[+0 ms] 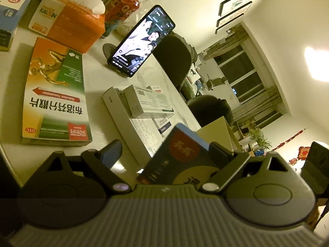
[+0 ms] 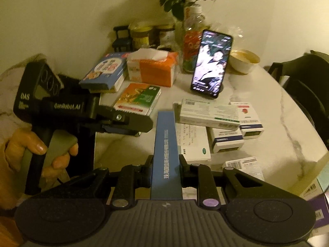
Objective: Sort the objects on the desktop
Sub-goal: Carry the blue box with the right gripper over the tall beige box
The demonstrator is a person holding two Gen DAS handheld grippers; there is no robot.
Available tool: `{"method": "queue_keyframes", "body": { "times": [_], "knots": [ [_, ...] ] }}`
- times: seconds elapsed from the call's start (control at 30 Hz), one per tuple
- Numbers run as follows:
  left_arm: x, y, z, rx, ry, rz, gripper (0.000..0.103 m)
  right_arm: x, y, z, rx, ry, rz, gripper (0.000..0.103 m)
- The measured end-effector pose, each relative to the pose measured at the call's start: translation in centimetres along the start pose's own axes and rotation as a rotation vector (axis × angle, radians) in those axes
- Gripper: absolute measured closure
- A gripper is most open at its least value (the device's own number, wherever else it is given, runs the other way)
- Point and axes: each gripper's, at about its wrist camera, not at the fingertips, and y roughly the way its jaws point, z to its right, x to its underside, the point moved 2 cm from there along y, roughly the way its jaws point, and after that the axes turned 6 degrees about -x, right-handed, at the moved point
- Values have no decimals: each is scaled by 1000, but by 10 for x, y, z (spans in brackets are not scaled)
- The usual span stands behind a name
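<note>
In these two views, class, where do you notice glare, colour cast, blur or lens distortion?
Left wrist view: yellow cast, blown-out glare patch on the wall, fisheye-bent window frames, dark band across the bottom. Right wrist view: same cast, bright phone screen, slightly soft blue box, dark rounded corners.

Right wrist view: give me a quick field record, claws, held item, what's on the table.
right claw: shut on blue box, gripped by its narrow edges
left claw: open, blue box between its fingers, pads not pressing
phone: propped upright, screen lit
tissue box: orange, behind the medicine boxes
white medicine boxes: loosely piled right of centre
bowl: right of phone
table: white marble
</note>
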Motion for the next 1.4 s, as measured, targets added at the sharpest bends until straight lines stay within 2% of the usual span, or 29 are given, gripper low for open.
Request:
{"method": "queue_keyframes", "body": {
  "times": [0.3, 0.43, 0.5, 0.53, 0.67, 0.87, 1.0, 1.1, 1.4],
  "knots": [
    [2, 7, 2, 2, 8, -18, 11, -2, -30, 7, 40, 19, 61, 78],
    [8, 14, 4, 4, 38, -80, 11, -4, -43, 12, 65, 25, 91, 78],
    [14, 22, 6, 58, 44, -143, 11, -6, -51, 15, 72, 35, 109, 78],
    [18, 27, 4, 116, 17, -181, 11, -7, -54, 16, 74, 37, 117, 78],
    [32, 46, -9, 348, -175, -248, 6, -12, -64, 17, 80, 37, 150, 78],
    [48, 62, -7, 538, -283, -244, 3, -13, -74, 18, 55, 69, 194, 78],
    [45, 64, 2, 649, -308, -210, 2, -11, -77, 22, 25, 116, 215, 78],
    [40, 64, 13, 693, -298, -187, 0, -8, -80, 25, 7, 153, 230, 78],
    [30, 68, 46, 643, -172, -140, 0, 14, -100, 36, 24, 245, 285, 78]
  ]
}}
